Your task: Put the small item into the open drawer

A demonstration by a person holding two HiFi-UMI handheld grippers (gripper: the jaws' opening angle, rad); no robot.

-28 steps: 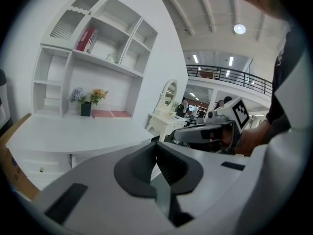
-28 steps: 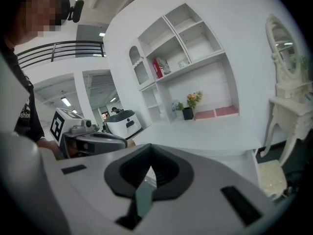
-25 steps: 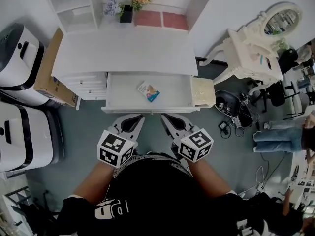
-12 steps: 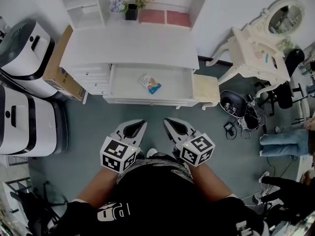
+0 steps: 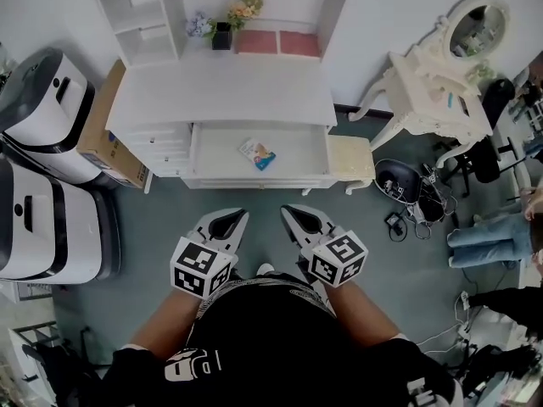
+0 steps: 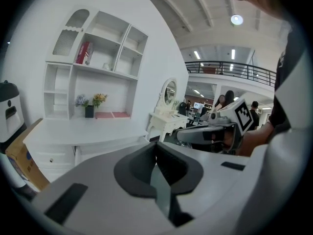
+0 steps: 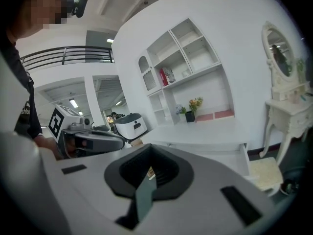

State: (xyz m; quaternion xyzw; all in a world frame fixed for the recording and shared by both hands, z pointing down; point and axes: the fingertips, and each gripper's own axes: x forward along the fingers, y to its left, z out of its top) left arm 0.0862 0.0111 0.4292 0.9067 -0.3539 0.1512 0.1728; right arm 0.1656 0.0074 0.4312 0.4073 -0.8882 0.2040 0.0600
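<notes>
1. Nearest in, both claws sit low by the person's body. The left claw (image 5: 231,220) is pinched together with nothing between its jaws. The right claw (image 5: 295,217) is clamped tight too, and it's just as empty.
2. Next out is a strip of bare grey-green floor (image 5: 161,219), between the claw tips and the furniture. Both claws are well apart from the drawer front, and neither touches anything.
3. Then the open drawer (image 5: 254,181), pulled out from under the white surface (image 5: 225,87). The small item (image 5: 257,153) lies flat on the drawer bottom, roughly mid-drawer and clear of all four walls.
4. It's a flat rectangular packet, set askew. Its long axis runs on a diagonal from far-left to near-right, square with neither the drawer front nor the sides. The blue end points near-right, toward the right claw's side, and the paler end points far-left.
5. My read is that the drop is made and the step in hand is simply getting clear. To do that well:
   - Keep both claws closed and low.
   - Draw straight away from the drawer.
   - Don't swing toward its lip, because a knock there could jolt the drawer and slide the packet.
6. Farthest back, the flowers (image 5: 242,11) stand at the rear of the surface, well out of play.
</notes>
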